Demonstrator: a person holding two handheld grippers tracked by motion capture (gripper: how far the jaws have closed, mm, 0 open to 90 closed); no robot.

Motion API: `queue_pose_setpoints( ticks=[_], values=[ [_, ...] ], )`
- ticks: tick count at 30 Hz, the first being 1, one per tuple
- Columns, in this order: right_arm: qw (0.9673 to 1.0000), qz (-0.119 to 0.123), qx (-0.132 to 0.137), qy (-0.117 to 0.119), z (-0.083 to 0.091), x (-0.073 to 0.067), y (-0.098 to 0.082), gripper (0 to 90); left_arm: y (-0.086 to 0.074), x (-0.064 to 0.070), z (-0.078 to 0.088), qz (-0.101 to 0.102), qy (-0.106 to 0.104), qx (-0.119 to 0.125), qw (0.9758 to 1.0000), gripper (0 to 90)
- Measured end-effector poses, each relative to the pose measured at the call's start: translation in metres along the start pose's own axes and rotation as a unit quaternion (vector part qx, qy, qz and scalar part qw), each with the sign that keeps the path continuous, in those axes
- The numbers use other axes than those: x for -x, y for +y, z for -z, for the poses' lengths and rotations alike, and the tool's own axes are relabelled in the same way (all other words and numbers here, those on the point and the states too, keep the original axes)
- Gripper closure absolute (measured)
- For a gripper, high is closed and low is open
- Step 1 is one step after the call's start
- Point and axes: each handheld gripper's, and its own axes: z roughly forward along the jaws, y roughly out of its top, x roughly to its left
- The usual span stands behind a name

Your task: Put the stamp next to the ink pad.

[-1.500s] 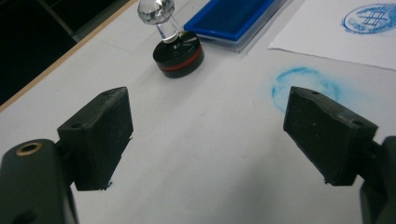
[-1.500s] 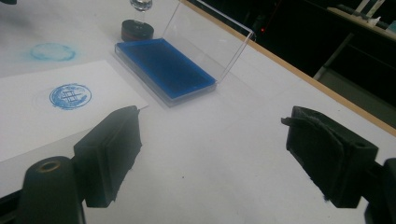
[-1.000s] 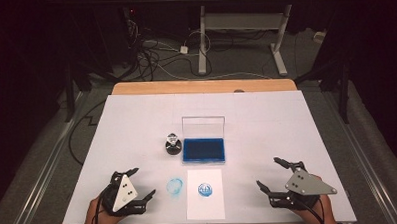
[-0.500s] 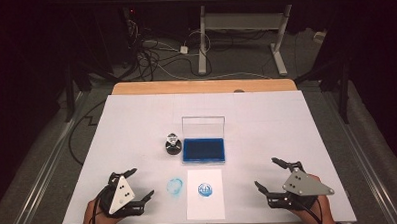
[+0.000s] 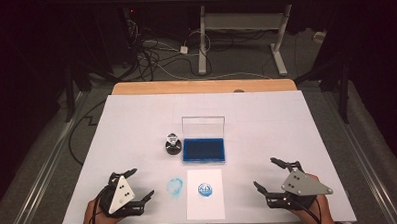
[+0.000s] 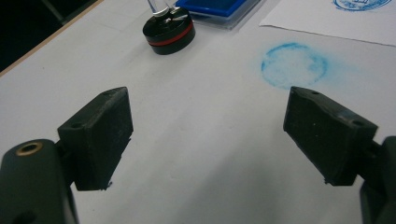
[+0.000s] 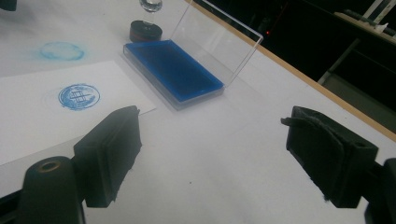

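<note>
A blue ink pad [image 5: 204,150] [image 7: 173,67] lies in the middle of the white table with its clear lid [image 5: 203,126] [image 7: 219,39] standing open behind it. Just left of it stands a round black stamp [image 5: 173,144] [image 6: 168,30] [image 7: 145,29] with a clear knob. A white sheet [image 5: 205,194] [image 7: 42,109] near the front edge carries a round blue stamp print [image 5: 205,190] [image 7: 79,96]. Left of the sheet is a blue ink smudge [image 5: 175,187] [image 6: 293,65] [image 7: 61,50] on the table. My left gripper [image 5: 133,186] [image 6: 208,135] is open at the front left, holding nothing. My right gripper [image 5: 268,174] [image 7: 212,154] is open at the front right, also holding nothing.
The white table top [image 5: 137,124] has a wooden strip [image 5: 200,86] along its far edge. Beyond it, cables [image 5: 154,53] and a desk frame [image 5: 243,25] lie on the dark floor. Bare white surface lies between the grippers and the pad.
Both grippers have drawn back slightly toward the front edge of the table. The stamp, pad and sheet have not moved.
</note>
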Motion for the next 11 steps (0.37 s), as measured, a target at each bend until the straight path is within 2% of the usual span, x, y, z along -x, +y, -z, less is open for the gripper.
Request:
queue_pose_setpoints(
  ticks=[11],
  values=[
    [1.0, -0.004, -0.001, 0.002, -0.0013, 0.0012, -0.001, 17.4, -0.0002, -0.0024, -0.0018, 0.007, -0.009, 0.0, 0.9999, 15.0]
  ],
)
